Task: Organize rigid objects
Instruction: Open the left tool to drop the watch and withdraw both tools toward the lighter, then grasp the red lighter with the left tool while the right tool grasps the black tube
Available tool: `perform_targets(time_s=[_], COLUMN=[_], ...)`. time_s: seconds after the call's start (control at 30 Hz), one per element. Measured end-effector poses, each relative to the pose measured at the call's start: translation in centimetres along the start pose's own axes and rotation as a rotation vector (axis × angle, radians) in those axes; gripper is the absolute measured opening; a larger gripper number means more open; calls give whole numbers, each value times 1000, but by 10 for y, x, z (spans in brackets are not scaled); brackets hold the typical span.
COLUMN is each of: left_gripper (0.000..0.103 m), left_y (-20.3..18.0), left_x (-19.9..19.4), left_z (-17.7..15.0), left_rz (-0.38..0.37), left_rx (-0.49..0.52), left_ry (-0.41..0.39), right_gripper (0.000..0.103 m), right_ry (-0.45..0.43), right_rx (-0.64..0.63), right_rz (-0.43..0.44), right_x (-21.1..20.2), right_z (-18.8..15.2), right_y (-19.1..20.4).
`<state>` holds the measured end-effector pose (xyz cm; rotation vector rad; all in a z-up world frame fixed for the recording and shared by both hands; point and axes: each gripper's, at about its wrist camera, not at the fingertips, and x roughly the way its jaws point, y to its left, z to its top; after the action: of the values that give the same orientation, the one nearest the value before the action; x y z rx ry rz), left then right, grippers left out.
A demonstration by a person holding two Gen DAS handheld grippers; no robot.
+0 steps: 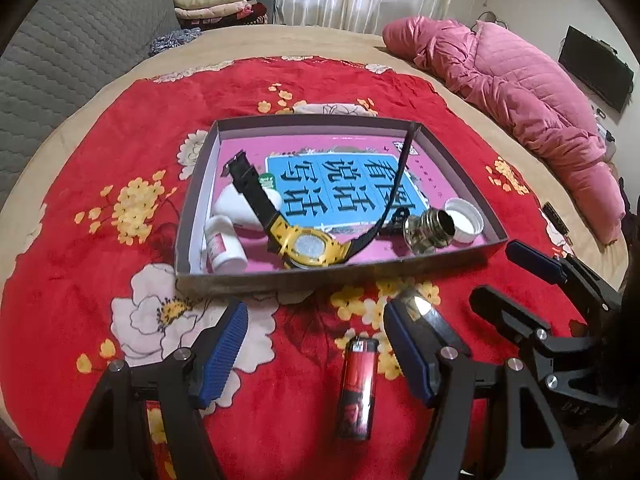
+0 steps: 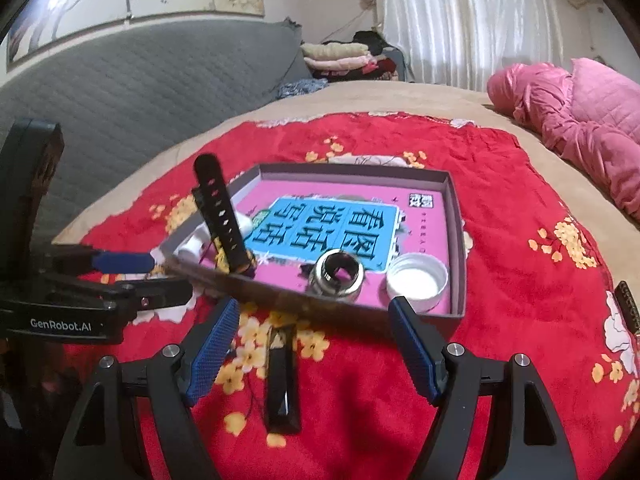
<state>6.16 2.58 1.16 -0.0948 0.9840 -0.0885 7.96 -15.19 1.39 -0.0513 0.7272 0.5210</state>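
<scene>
Collecting strays: both tools gape empty, left tool (image 1: 316, 344) straddling the lighter (image 1: 357, 390), right tool (image 2: 314, 346) the black bar (image 2: 282, 380). Next: pinch, drop into the box (image 1: 320, 276) ahead.

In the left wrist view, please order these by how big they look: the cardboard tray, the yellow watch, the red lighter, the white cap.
1. Cardboard tray
2. Yellow watch, with its straps
3. Red lighter, though nearness to the camera enlarges it
4. White cap

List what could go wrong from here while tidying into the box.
The yellow-and-black wristwatch has one strap sticking up over the shallow grey cardboard box; a gripper passing could snag it. The red lighter lies on soft red floral blanket, so closing pads may push it down.
</scene>
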Motion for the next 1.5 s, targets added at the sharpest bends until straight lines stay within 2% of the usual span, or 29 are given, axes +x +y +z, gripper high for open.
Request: perform_targets(time_s=[0.23, 0.57, 0.67, 0.8, 1.07, 1.33, 1.5], left_gripper=[70, 70, 70, 70, 70, 70, 65], left_y=[-4, -8, -11, -15, -20, -16, -13], left_x=[3, 14, 20, 30, 41, 52, 57], left_z=[-16, -35, -41, -50, -51, -46, -43], left_rz=[-13, -42, -5, -8, 20, 14, 11], left_rx=[26, 35, 60, 69, 77, 86, 74], left_ry=[39, 126, 144, 187, 181, 171, 160], right_gripper=[78, 78, 78, 78, 78, 78, 78], right_ry=[37, 72, 72, 85, 142, 209, 228], right_rx=[-16, 0, -6, 0, -11, -65, -67], right_rz=[-50, -50, -62, -62, -53, -51, -56], right_x=[-4, -5, -6, -4, 12, 39, 52], right_z=[-8, -14, -14, -15, -23, -34, -37], right_y=[3, -1, -1, -2, -1, 11, 14])
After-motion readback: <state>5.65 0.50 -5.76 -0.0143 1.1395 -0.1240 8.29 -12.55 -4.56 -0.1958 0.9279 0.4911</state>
